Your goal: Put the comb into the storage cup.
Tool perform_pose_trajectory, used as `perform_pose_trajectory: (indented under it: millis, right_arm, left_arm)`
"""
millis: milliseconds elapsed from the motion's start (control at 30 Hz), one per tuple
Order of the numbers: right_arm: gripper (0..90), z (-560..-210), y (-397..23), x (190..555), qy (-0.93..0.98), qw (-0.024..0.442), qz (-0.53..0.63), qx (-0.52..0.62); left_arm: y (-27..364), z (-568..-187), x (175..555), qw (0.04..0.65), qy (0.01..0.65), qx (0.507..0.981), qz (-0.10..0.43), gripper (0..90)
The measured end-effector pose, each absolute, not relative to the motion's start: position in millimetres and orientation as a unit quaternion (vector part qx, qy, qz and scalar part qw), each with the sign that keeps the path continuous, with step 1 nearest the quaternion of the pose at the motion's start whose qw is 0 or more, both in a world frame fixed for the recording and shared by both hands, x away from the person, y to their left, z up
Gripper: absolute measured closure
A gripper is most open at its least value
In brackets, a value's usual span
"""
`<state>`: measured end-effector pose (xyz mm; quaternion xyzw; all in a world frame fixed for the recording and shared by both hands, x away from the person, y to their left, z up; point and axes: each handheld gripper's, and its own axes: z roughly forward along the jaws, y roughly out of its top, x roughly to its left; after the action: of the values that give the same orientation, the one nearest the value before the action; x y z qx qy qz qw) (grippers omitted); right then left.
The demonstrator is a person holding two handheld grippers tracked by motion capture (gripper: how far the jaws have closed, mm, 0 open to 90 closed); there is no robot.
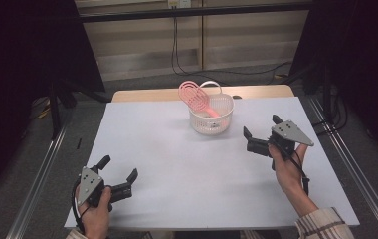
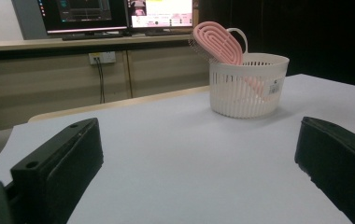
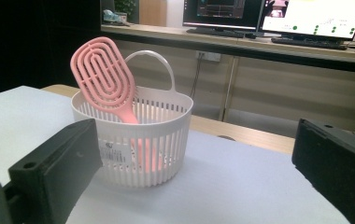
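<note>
High view: one basket (image 1: pixel 212 114), one pink brush (image 1: pixel 195 96), two empty claws.

table (image 1: pixel 177 169): white top | basket (image 1: pixel 211 115): standing, far centre

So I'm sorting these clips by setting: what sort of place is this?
Most likely a lab or office set up for recording, not a home. Monitors stand on a long counter behind the table, which is covered in plain white and holds just a basket with a pink brush.

Lit monitors (image 3: pixel 278 14) stand on a wooden counter (image 3: pixel 241 46) behind.
</note>
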<state>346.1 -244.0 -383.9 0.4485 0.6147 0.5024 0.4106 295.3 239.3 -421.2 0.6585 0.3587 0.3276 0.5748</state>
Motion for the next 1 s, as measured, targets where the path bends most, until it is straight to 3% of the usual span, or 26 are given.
perform_pose_trajectory:
  millis: [1000]
  right_arm:
    - [0.8, -391.2, -277.9, 281.8, 0.61, 0.422, 0.492, 0.456]
  left_arm:
    - [238.1, -420.6, 291.4, 0.576, 0.364, 0.653, 0.33, 0.7]
